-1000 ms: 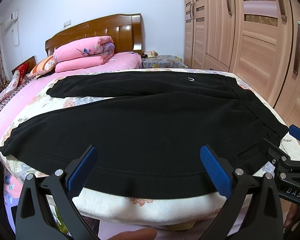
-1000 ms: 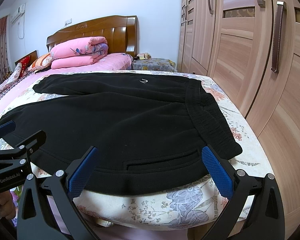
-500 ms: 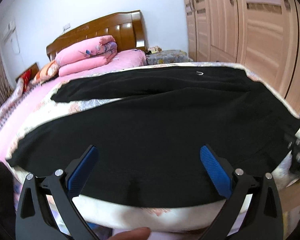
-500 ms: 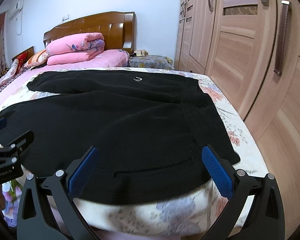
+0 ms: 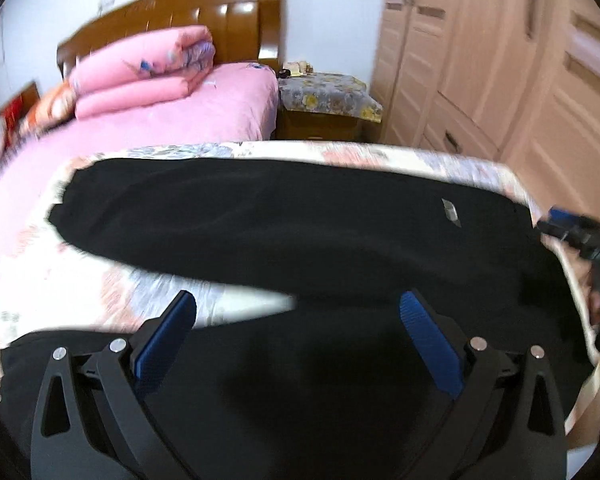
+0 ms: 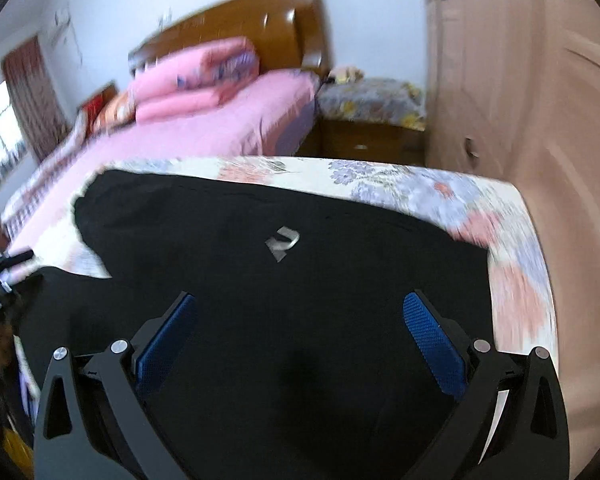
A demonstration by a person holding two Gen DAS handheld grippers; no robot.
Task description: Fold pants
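Black pants (image 5: 300, 240) lie spread flat across the foot of the bed, legs pointing left, waistband to the right, with a small silver logo (image 6: 283, 241) on the far leg. They also show in the right wrist view (image 6: 260, 280). My left gripper (image 5: 298, 308) is open and empty, hovering over the near leg. My right gripper (image 6: 300, 310) is open and empty above the hip area near the waistband. The right gripper also shows at the right edge of the left wrist view (image 5: 580, 232). Both views are motion-blurred.
The bed has a floral cover (image 6: 420, 188) and a pink sheet (image 5: 160, 120). Folded pink quilts (image 5: 140, 72) sit by the wooden headboard (image 5: 204, 4). A nightstand (image 5: 328, 100) stands beyond the bed. Wooden wardrobe doors (image 5: 500, 60) line the right side.
Both grippers have moved forward and up over the bed, from its near edge to above the pants. Both stay open. The pants have not moved.
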